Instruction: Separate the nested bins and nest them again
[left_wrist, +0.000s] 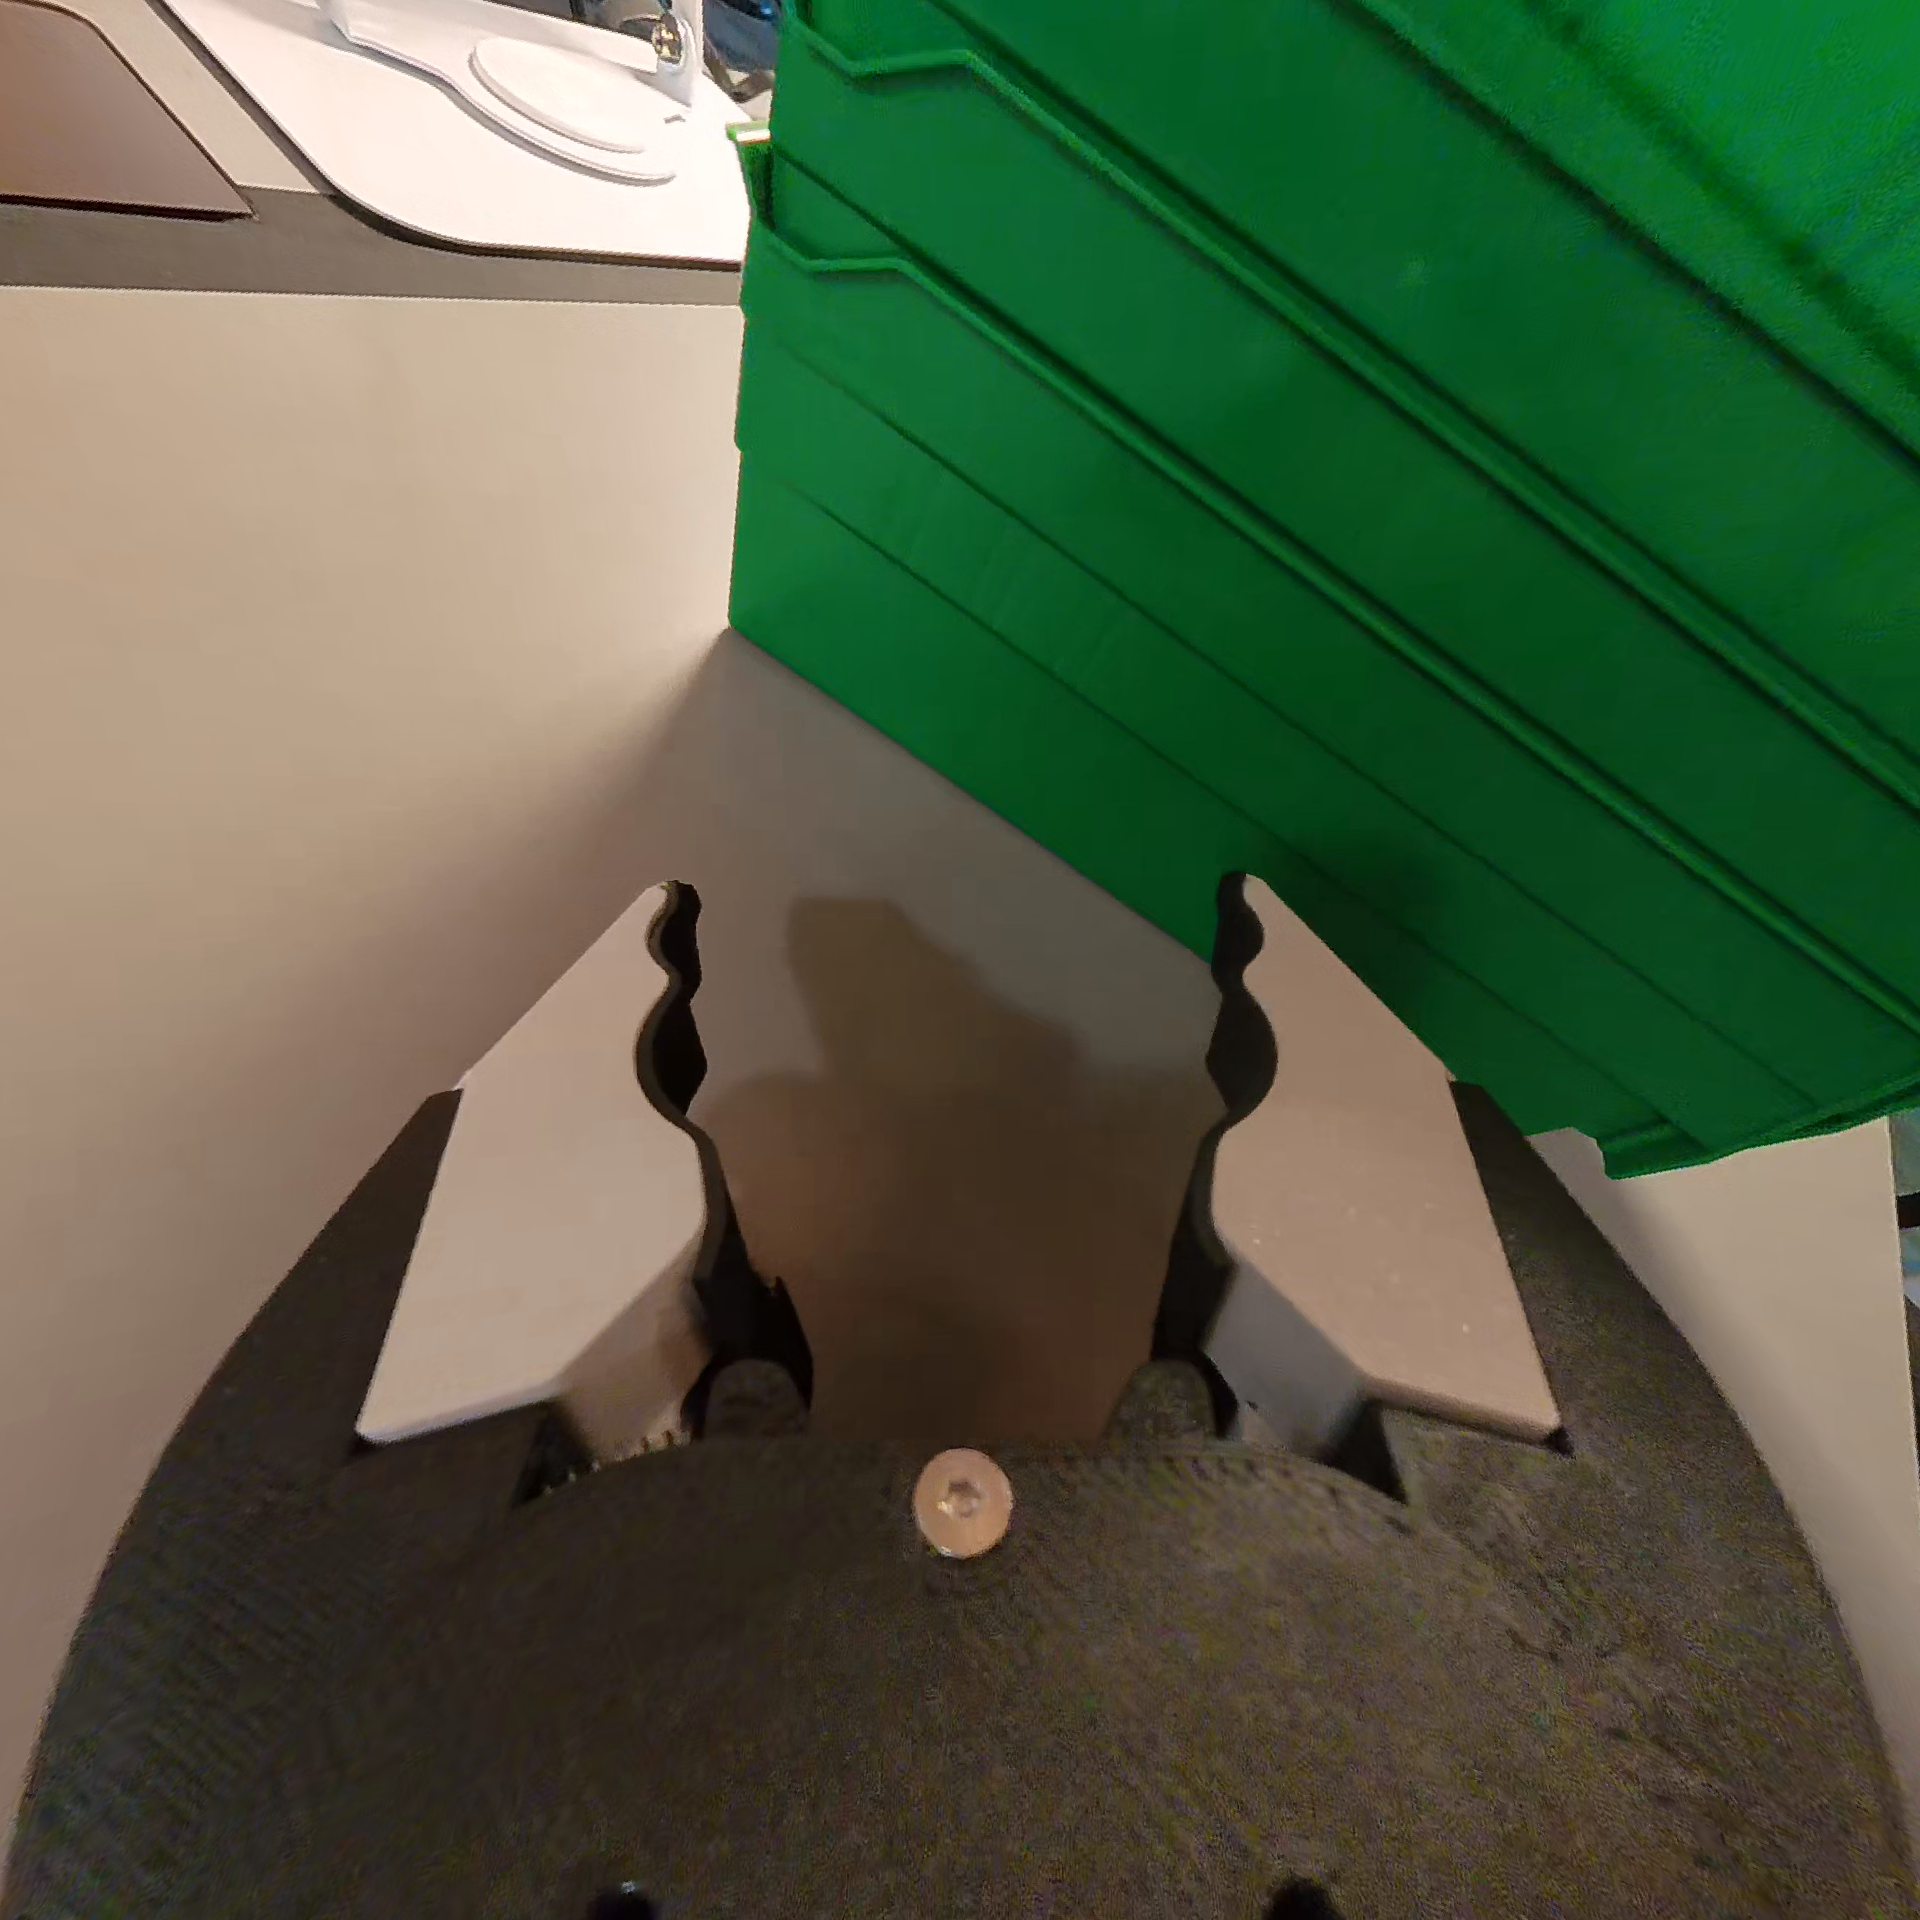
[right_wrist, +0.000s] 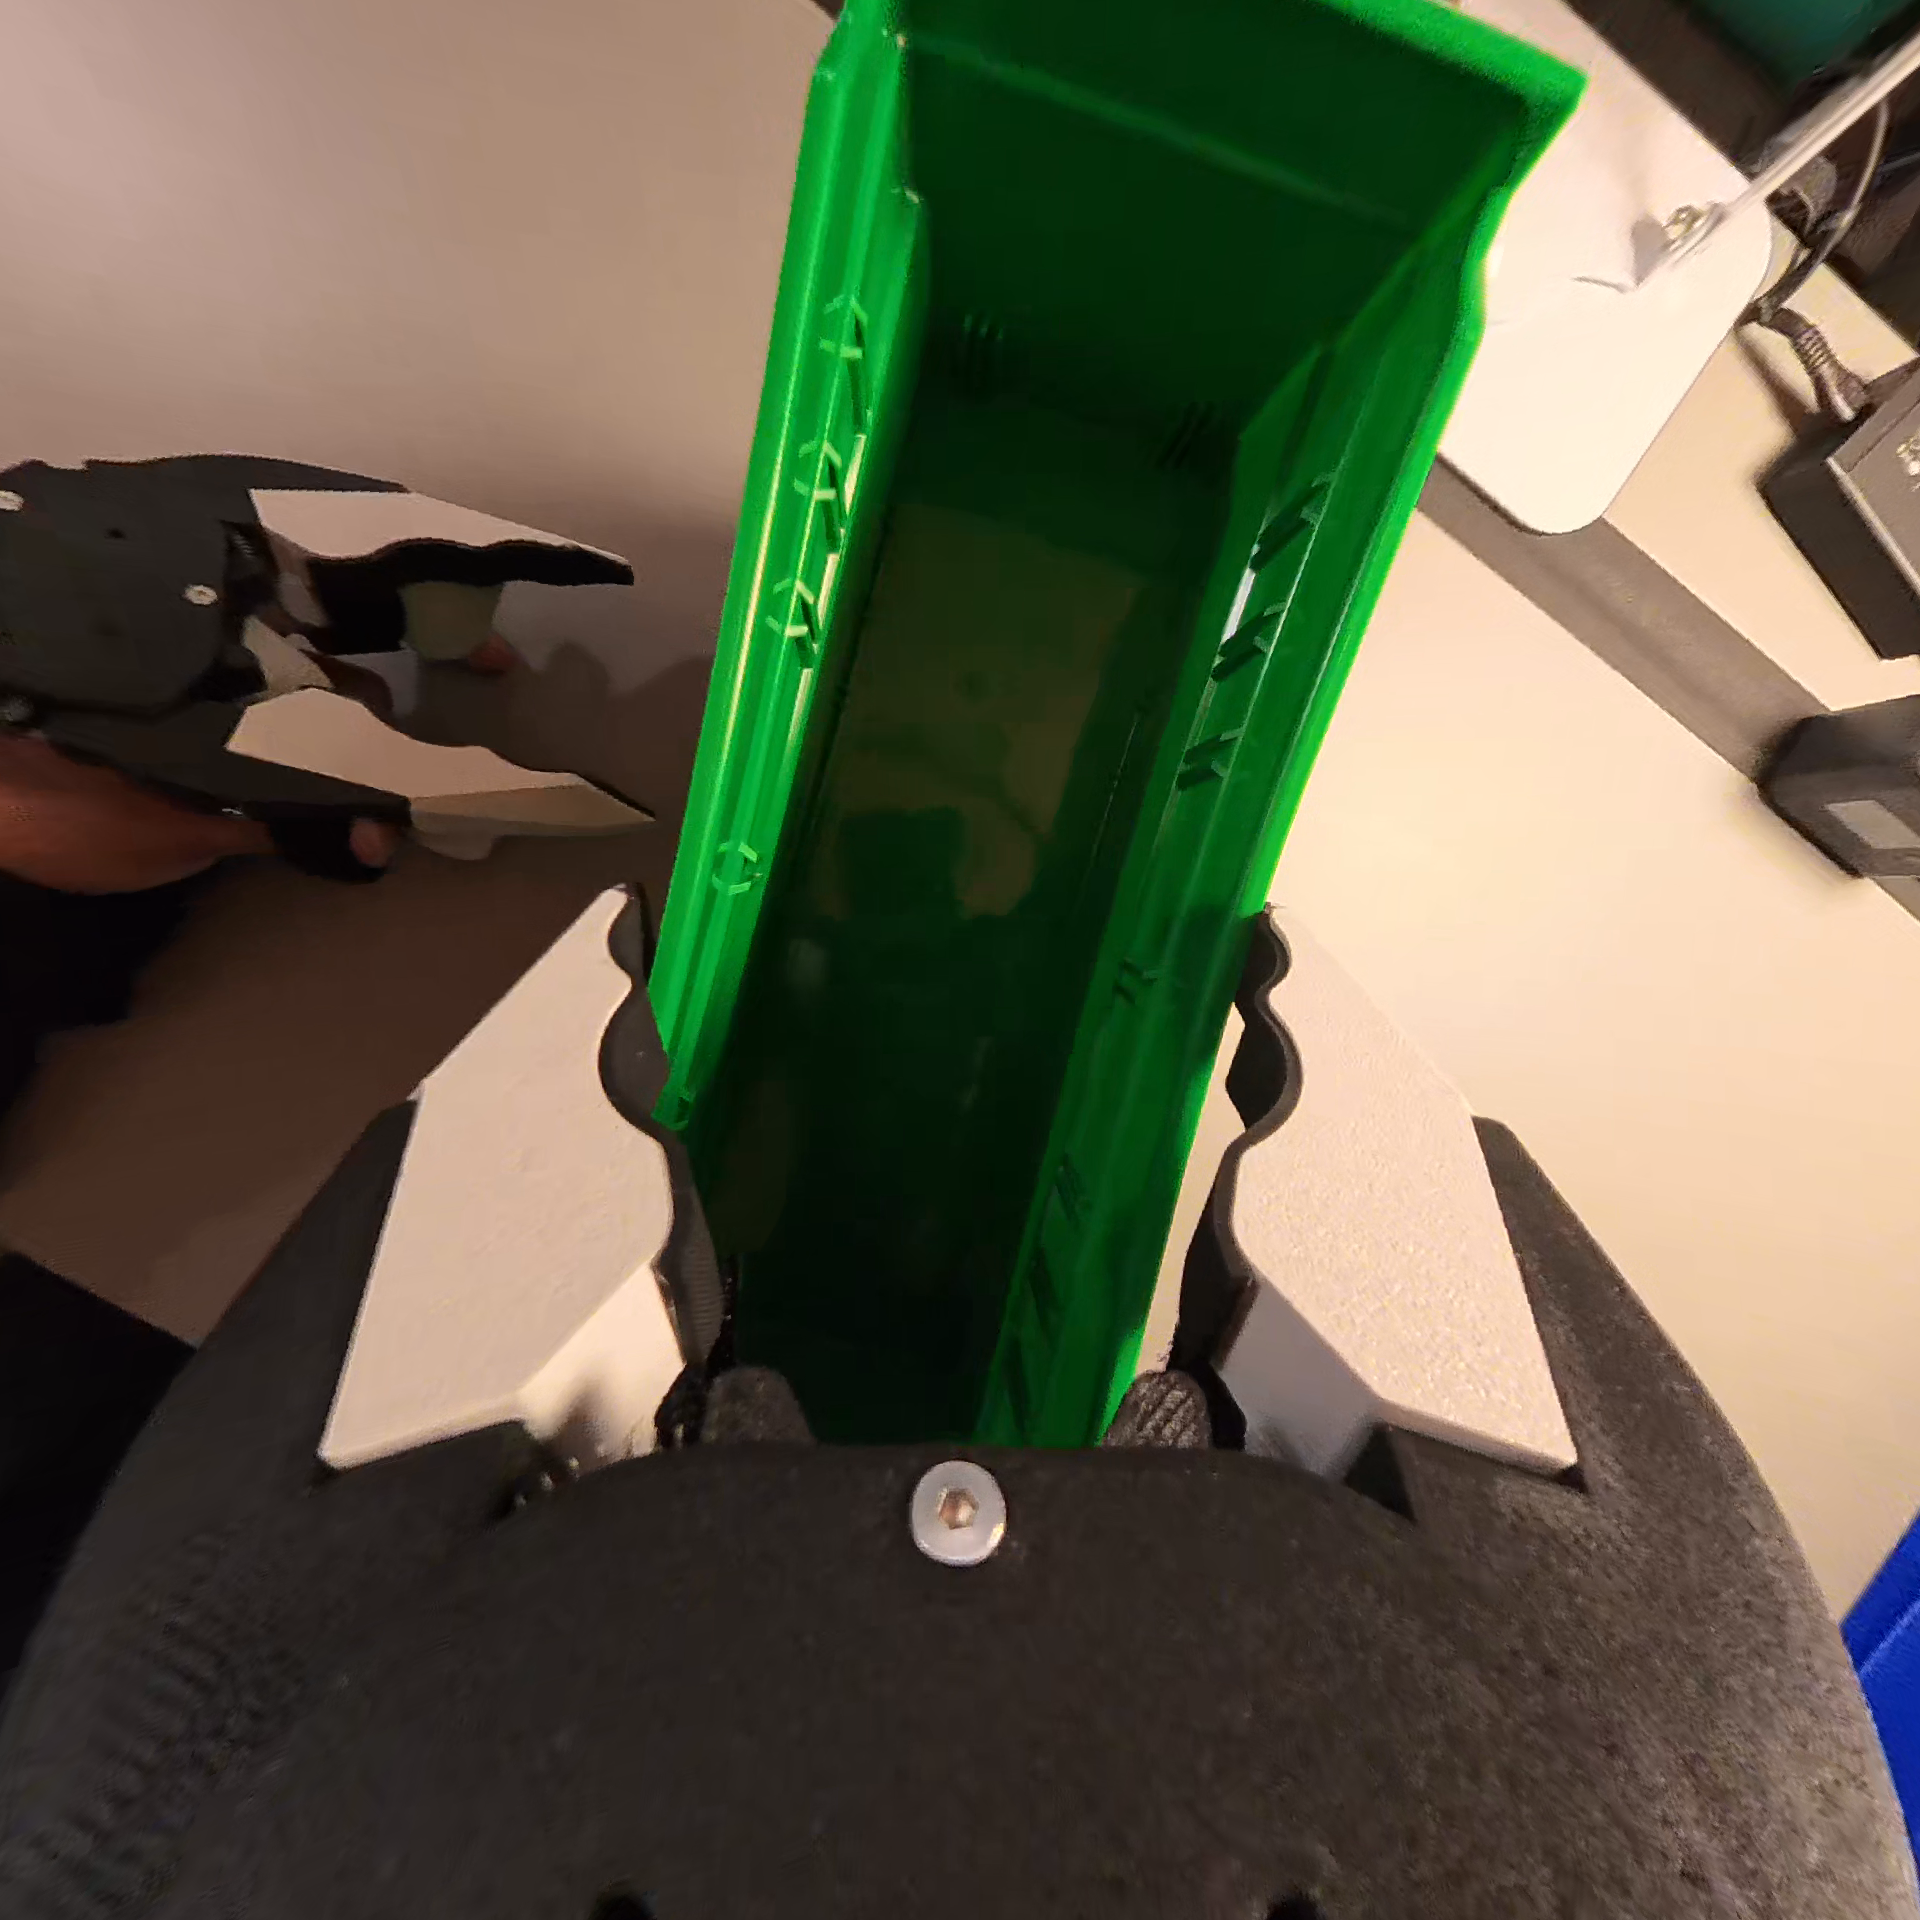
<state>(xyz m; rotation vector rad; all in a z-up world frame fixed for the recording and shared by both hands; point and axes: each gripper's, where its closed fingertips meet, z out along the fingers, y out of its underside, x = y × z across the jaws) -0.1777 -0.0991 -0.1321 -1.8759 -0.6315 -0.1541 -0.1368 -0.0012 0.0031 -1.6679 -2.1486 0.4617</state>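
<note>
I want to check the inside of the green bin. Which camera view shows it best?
The right wrist view: it looks straight into the green bin, down to its floor, between the right gripper fingers. The left wrist view shows only its ribbed outer wall.

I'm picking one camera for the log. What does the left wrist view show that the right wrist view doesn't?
Left only: the ribbed outer walls of the green bins seen from the side, with stepped rims stacked one over another, and a white pad behind them.

Right only: the bin's dark inside, the right gripper closed on its two long walls, a power brick, and a blue bin.

Both: the green bins, the open, empty left gripper, and the beige table.
</note>
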